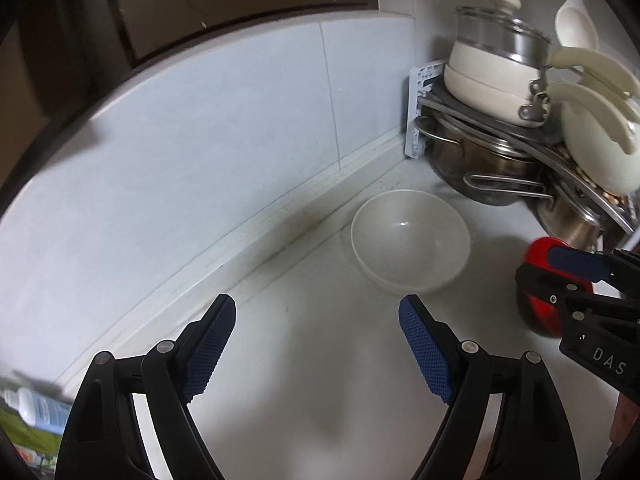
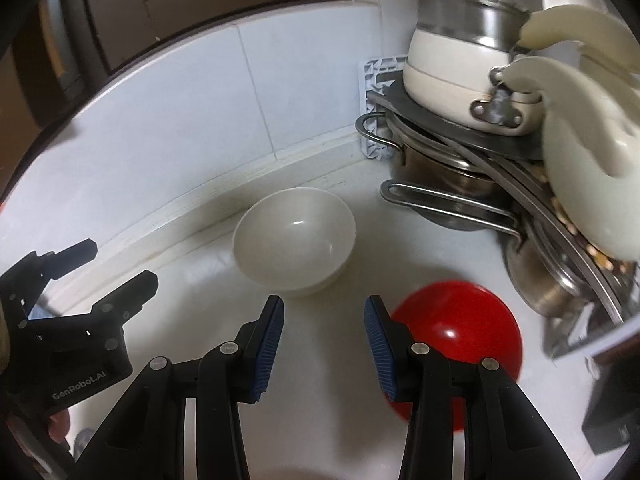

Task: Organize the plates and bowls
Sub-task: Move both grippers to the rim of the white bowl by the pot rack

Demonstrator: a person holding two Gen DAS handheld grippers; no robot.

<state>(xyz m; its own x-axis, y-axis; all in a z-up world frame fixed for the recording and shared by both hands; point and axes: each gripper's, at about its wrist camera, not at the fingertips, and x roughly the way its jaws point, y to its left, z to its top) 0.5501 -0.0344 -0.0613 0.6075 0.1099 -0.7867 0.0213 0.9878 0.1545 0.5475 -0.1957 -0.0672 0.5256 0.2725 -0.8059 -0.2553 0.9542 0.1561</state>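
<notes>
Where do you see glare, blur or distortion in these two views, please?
Left wrist view: fisheye bends the wall tiles; small glint in the white bowl; bottle blurred at the edge. Right wrist view: highlight on the red bowl; ladles soft.

White bowl [image 2: 294, 238], red bowl [image 2: 460, 332], black tongs w/ blue ribbed pads [image 2: 270, 354]

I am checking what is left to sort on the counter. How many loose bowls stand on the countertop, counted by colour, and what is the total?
White bowl: 1, upright, nearer the wall.
Red bowl: 1, beside the right gripper.
Total: 2 bowls on the countertop.
The stacked pots in the corner rack are not counted.
</notes>
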